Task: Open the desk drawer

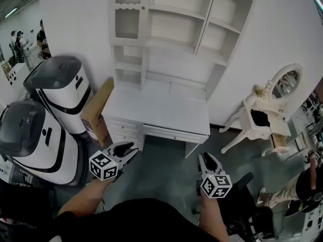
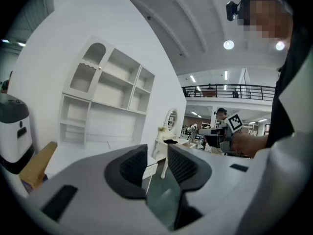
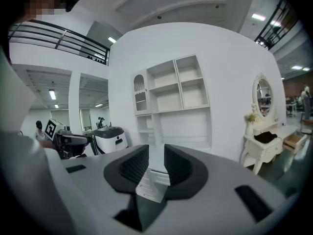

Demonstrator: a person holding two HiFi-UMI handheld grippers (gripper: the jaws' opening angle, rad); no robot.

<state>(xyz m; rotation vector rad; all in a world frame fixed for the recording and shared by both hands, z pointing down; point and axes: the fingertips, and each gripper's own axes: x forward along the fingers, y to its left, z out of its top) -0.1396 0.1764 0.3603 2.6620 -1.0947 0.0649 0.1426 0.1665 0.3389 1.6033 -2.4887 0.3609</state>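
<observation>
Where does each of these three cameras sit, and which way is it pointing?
Head view: on the person's head, looking steeply down at the white desk; both forearms show, with the left gripper and right gripper.
Left gripper view: on the left gripper, looking past its open, empty jaws at the desk and dressing table; the person's right hand shows.
Right gripper view: on the right gripper, jaws open and empty, facing the desk's shelves.
Shared: both gripper views show the shelves and dressing table.

The desk drawer (image 1: 174,133) is a wide, shallow white front with a moulded panel. It sits shut and level under the surface (image 1: 161,107), along its 6 o'clock edge, with a stack of smaller drawers (image 1: 121,131) at its 9 o'clock.
</observation>
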